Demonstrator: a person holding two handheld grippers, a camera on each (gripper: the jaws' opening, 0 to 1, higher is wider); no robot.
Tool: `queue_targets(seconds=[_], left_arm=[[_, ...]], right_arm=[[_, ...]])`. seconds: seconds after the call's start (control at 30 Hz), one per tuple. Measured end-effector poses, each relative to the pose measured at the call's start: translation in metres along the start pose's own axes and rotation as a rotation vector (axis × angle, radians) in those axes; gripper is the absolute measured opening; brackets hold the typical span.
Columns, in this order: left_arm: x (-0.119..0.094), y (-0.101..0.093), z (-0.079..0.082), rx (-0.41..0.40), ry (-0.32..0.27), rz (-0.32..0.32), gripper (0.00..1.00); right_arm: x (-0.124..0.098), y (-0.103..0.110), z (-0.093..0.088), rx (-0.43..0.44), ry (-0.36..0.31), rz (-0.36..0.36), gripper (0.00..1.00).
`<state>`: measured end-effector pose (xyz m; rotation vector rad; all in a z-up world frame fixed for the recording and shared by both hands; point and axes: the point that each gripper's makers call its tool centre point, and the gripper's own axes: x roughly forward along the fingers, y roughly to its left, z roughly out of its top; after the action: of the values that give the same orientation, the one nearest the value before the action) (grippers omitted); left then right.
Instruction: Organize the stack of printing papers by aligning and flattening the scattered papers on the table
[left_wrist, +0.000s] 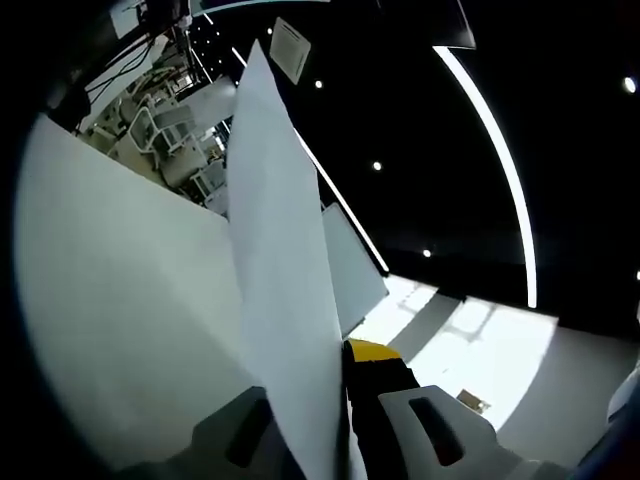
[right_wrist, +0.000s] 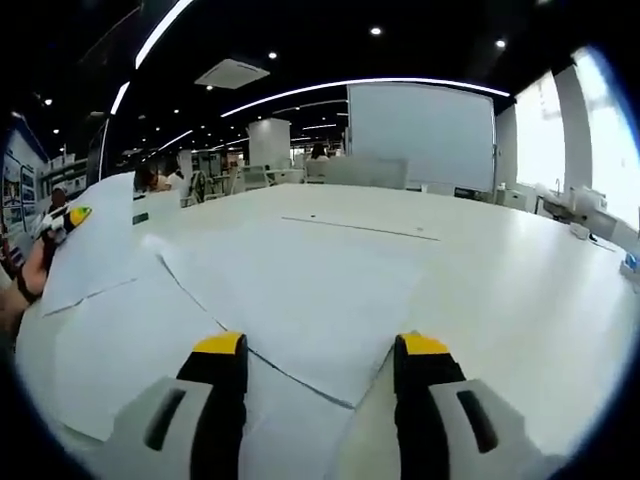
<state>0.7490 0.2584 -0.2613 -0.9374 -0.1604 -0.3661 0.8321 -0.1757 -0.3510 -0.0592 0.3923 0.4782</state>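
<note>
A white sheet of paper (left_wrist: 280, 250) stands edge-on in the left gripper view, rising from between the jaws toward a dark ceiling. My left gripper (left_wrist: 332, 400) is shut on its lower edge; one yellow fingertip (left_wrist: 372, 351) shows, the other is hidden behind the sheet. In the right gripper view several overlapping sheets (right_wrist: 290, 295) lie askew on the white table (right_wrist: 500, 290). My right gripper (right_wrist: 322, 350) hovers open just above them, holding nothing. At the left, the left gripper (right_wrist: 62, 222) and a hand hold up the lifted sheet (right_wrist: 100, 250).
A large white board (right_wrist: 420, 130) stands beyond the table's far edge. People sit at desks (right_wrist: 150, 180) at the back left. Small items (right_wrist: 590, 215) sit near the table's right edge. Bare table stretches to the right of the sheets.
</note>
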Motion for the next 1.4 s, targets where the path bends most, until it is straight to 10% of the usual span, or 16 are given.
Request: queue_targets(seconds=[1.1, 1.4], left_arm=[[0.000, 0.000, 0.002, -0.015, -0.006, -0.001, 0.06], [0.000, 0.000, 0.002, -0.015, -0.005, -0.001, 0.06]], right_arm=[[-0.006, 0.003, 0.013, 0.136, -0.056, -0.010, 0.53], [0.002, -0.001, 0.002, 0.037, -0.001, -0.084, 0.51]])
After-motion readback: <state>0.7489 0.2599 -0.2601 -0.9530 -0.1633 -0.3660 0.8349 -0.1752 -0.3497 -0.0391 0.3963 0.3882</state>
